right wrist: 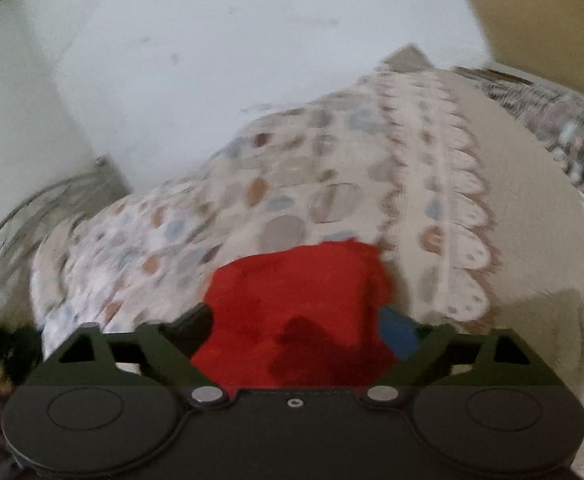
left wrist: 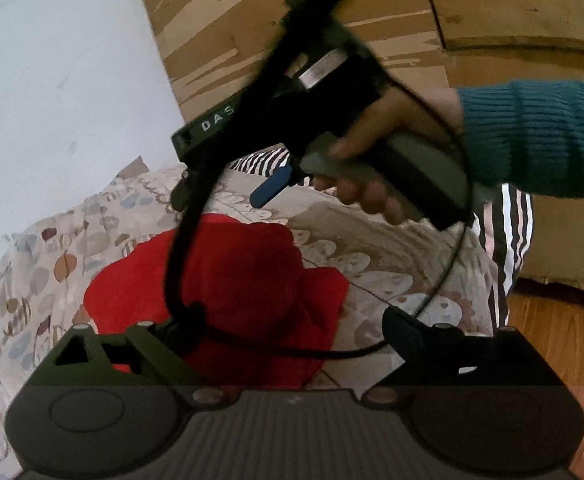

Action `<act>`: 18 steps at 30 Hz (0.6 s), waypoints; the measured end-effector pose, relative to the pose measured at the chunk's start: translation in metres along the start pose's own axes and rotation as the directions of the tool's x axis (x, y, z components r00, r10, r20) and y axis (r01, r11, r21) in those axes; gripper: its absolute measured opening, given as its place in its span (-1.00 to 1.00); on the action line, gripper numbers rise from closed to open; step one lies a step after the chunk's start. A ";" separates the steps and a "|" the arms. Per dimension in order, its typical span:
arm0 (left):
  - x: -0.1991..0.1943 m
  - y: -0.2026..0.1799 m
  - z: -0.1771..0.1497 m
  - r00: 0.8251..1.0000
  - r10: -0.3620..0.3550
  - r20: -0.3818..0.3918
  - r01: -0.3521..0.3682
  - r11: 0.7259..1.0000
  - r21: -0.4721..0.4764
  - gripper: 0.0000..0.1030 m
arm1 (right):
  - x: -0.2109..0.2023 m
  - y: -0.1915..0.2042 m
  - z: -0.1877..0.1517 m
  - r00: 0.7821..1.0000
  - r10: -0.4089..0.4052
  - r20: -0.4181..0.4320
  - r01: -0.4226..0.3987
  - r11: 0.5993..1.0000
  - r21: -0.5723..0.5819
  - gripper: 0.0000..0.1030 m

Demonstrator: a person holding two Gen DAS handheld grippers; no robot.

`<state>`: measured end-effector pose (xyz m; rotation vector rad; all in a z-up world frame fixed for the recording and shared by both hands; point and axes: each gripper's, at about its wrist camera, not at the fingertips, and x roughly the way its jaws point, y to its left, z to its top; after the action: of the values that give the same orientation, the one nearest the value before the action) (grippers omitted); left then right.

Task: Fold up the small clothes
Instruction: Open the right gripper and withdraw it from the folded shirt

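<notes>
- Patterned bedspread [left wrist: 376,268] covering the whole bed, pale with scattered blue, brown and grey ovals and a scalloped band; also filling the right wrist view [right wrist: 300,184].
- Pale wall [left wrist: 60,80] behind the bed, brown wooden panel [left wrist: 292,8] next to it, wood floor [left wrist: 552,344] at lower right.
- Red garment [left wrist: 248,280] lying bunched on the bedspread, directly ahead of the left gripper; in the right wrist view the same red cloth [right wrist: 292,312] right at the camera, filling the gap between the fingers.
- Right gripper [left wrist: 228,192] up in the left wrist view, tilted, held by a hand [left wrist: 376,148] in a teal knit sleeve [left wrist: 540,136], hovering above the garment's far edge; blue fingertip [left wrist: 272,190] poking out.
- From its own camera, right gripper [right wrist: 296,332] spread apart with red cloth between the fingers; blurred, so pinching or merely over the cloth — cannot tell.
- Left gripper [left wrist: 284,332] spread wide, nothing between the fingers, poised just above the near edge of the garment.
- Black cable [left wrist: 188,240] looping across the left wrist view, down over the garment.
- Striped black-and-white fabric [left wrist: 504,240] at the bed's right edge.
</notes>
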<state>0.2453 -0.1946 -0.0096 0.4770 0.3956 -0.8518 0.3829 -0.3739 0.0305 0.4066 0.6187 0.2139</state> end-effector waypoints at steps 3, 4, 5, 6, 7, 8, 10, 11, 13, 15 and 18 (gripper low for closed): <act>-0.001 0.003 0.002 1.000 -0.017 -0.001 0.017 0.999 -0.034 0.87 | -0.001 0.019 -0.006 0.998 0.005 -0.056 -0.011 0.994 -0.113 0.90; -0.002 0.003 0.002 1.000 -0.020 -0.001 0.020 0.999 -0.033 0.87 | 0.001 0.022 -0.010 0.997 -0.006 -0.083 -0.006 0.989 -0.149 0.90; -0.003 0.001 0.002 1.000 -0.019 -0.003 0.019 0.999 -0.027 0.87 | 0.003 0.025 -0.015 0.994 -0.029 -0.108 0.008 0.982 -0.188 0.91; -0.005 -0.001 0.000 1.000 -0.019 -0.003 0.019 1.000 -0.016 0.87 | 0.004 0.026 -0.019 0.991 -0.054 -0.123 0.027 0.976 -0.217 0.91; -0.006 -0.003 -0.001 1.000 -0.019 -0.004 0.019 1.000 -0.004 0.87 | 0.006 0.026 -0.024 0.987 -0.079 -0.138 0.044 0.969 -0.245 0.92; -0.009 -0.005 -0.003 1.000 -0.020 -0.005 0.020 1.000 0.008 0.87 | 0.006 0.025 -0.030 0.984 -0.095 -0.151 0.053 0.963 -0.265 0.93; -0.013 -0.008 -0.007 1.000 -0.024 -0.003 0.024 0.999 0.025 0.87 | 0.004 0.021 -0.040 0.982 -0.115 -0.148 0.069 0.956 -0.286 0.98; -0.016 -0.009 -0.009 1.000 -0.022 0.000 0.022 0.999 0.036 0.88 | 0.001 0.018 -0.046 0.983 -0.119 -0.138 0.075 0.955 -0.288 0.98; -0.022 -0.013 -0.012 1.000 0.003 0.008 -0.003 0.998 0.060 0.88 | -0.002 0.012 -0.056 0.986 -0.121 -0.117 0.086 0.959 -0.270 0.98; -0.027 -0.014 -0.016 1.000 0.024 -0.007 -0.023 0.997 0.075 0.88 | -0.004 0.004 -0.063 0.987 -0.133 -0.090 0.108 0.965 -0.240 0.97; -0.037 -0.013 -0.028 0.997 0.067 -0.040 -0.063 0.994 0.086 0.88 | -0.008 -0.009 -0.071 0.988 -0.140 -0.056 0.126 0.970 -0.206 0.97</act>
<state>0.2094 -0.1638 -0.0172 0.5843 0.3823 -0.7985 0.3342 -0.3626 -0.0215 0.1613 0.6843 0.1610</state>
